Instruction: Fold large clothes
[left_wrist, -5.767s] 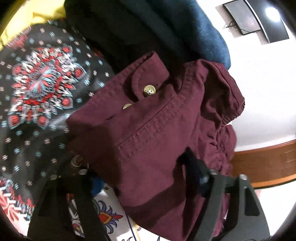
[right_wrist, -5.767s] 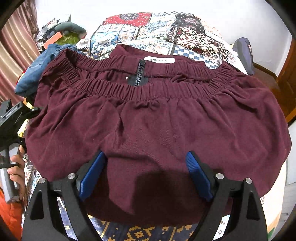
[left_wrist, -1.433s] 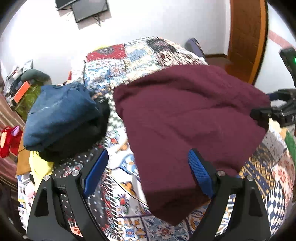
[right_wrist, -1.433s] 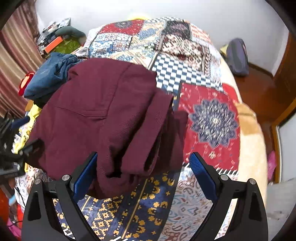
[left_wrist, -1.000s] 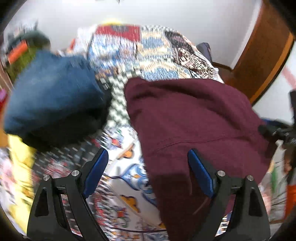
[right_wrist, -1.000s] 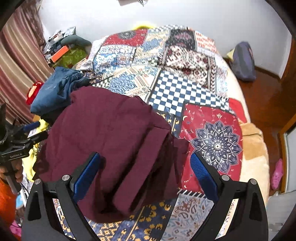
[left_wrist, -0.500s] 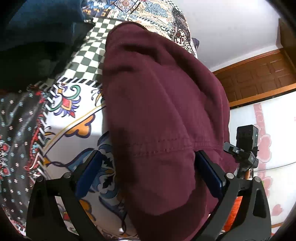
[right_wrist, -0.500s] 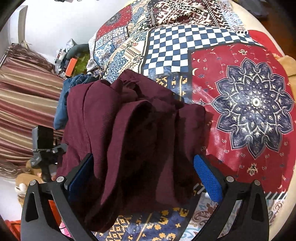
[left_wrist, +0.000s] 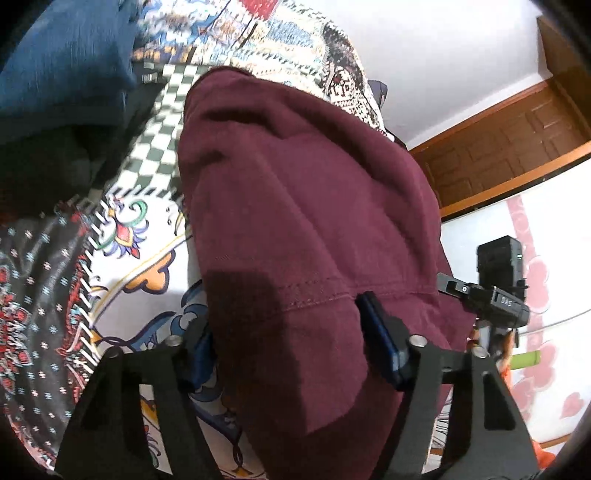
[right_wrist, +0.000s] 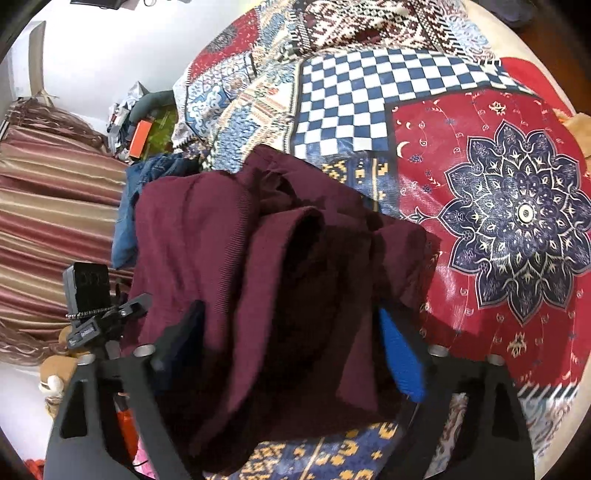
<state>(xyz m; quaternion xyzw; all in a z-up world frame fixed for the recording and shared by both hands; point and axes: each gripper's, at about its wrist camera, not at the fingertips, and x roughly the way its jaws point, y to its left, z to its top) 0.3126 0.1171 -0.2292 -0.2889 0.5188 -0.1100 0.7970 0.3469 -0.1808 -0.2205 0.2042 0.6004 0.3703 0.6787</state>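
A folded maroon garment (left_wrist: 303, 206) lies on the patchwork bedspread (left_wrist: 122, 236). In the left wrist view my left gripper (left_wrist: 291, 347) has its jaws closing on the garment's near end, and the cloth fills the gap between both blue pads. In the right wrist view the garment (right_wrist: 229, 258) shows its bunched, layered end. My right gripper (right_wrist: 291, 347) is closing on that end, with cloth pressed against both fingers. Each view shows the other hand-held gripper beside the garment, the left gripper body (right_wrist: 92, 295) and the right gripper body (left_wrist: 495, 291).
A stack of blue jeans (left_wrist: 62, 66) on a black garment (left_wrist: 44, 162) lies left of the maroon one. A wooden door (left_wrist: 517, 129) stands beyond the bed. A striped curtain (right_wrist: 48, 221) and clutter (right_wrist: 144, 125) are at the bed's far side.
Both grippers sank toward the garment and rolled. Their jaws went from wide open around it to narrowed against the cloth at each end.
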